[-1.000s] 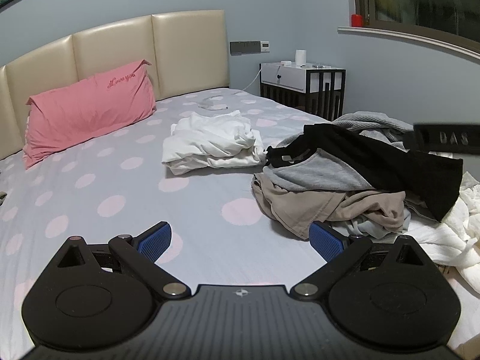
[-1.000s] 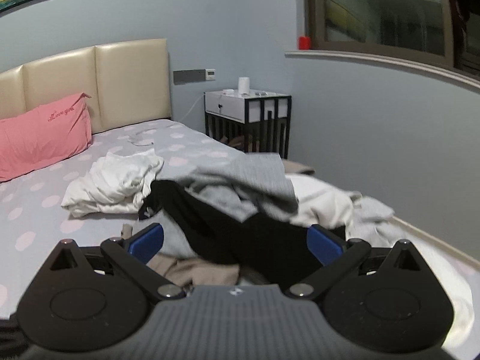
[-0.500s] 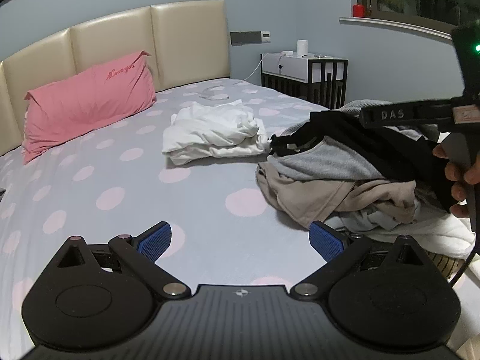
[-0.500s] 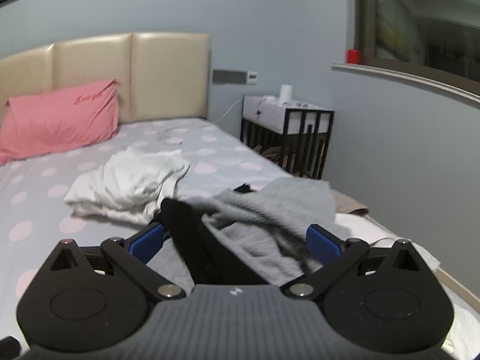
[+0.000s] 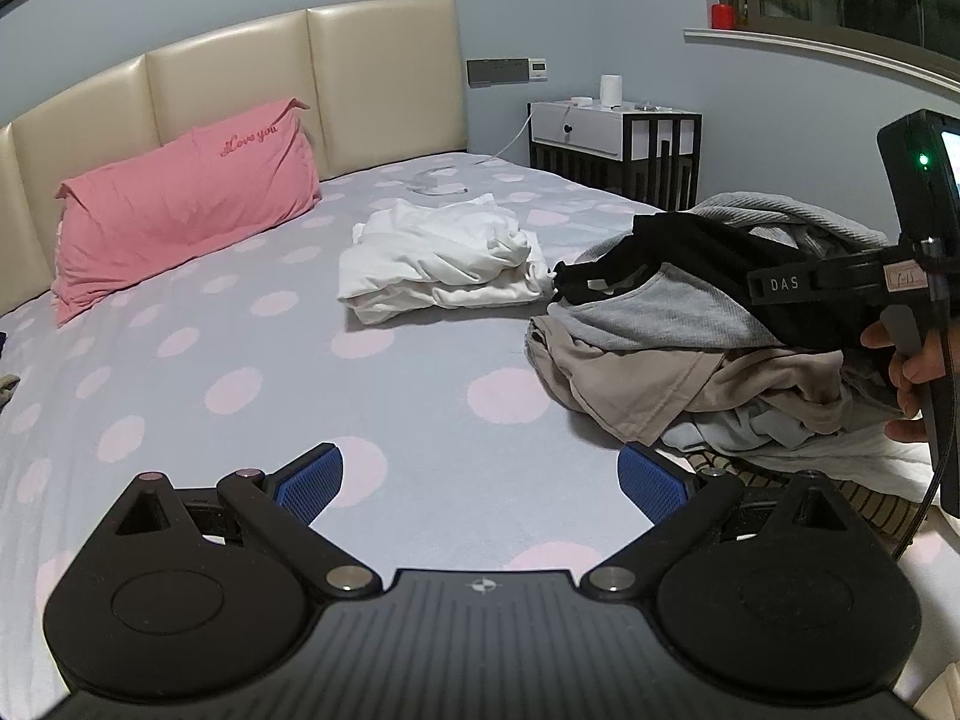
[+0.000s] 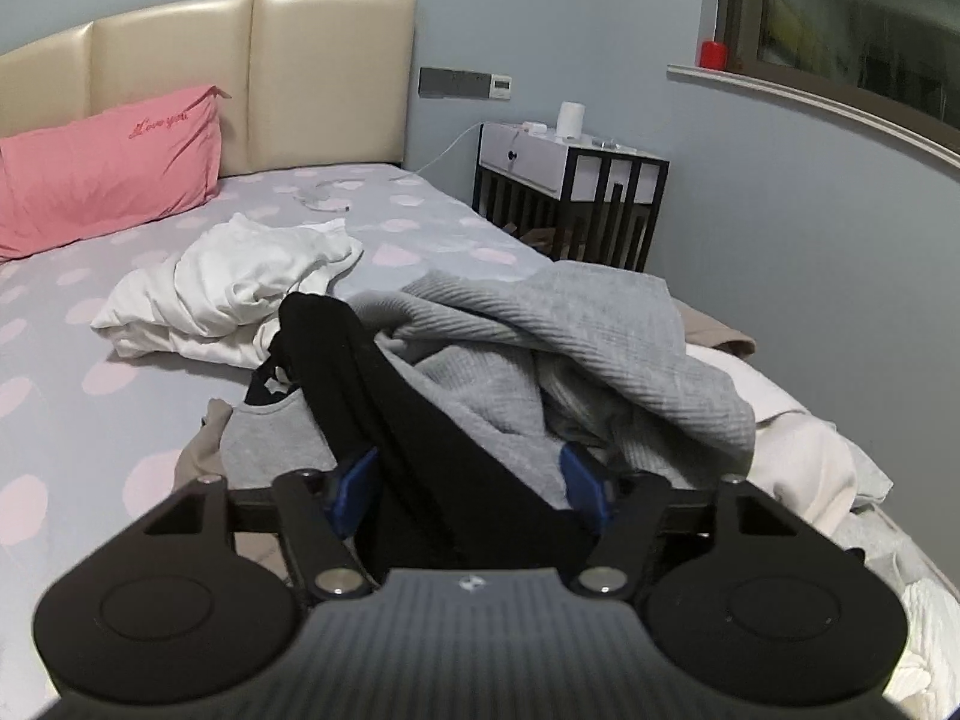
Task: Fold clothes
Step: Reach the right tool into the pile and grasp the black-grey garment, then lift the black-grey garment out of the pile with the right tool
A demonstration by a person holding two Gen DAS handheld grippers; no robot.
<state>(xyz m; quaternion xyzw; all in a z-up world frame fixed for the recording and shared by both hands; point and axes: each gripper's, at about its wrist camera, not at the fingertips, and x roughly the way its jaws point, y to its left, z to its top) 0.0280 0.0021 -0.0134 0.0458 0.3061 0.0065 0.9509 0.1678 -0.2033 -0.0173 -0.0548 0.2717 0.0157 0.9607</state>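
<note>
The black garment (image 6: 420, 450) lies atop the clothes pile (image 5: 708, 372), centre of the right wrist view, running from lower centre up-left. The right gripper (image 6: 471, 489) straddles it, jaws closing, fabric between them. The left gripper (image 5: 480, 483) hangs wide open over bare polka-dot bedsheet (image 5: 252, 372), the roomy left half; white folded garment (image 5: 438, 258) lies beyond.
</note>
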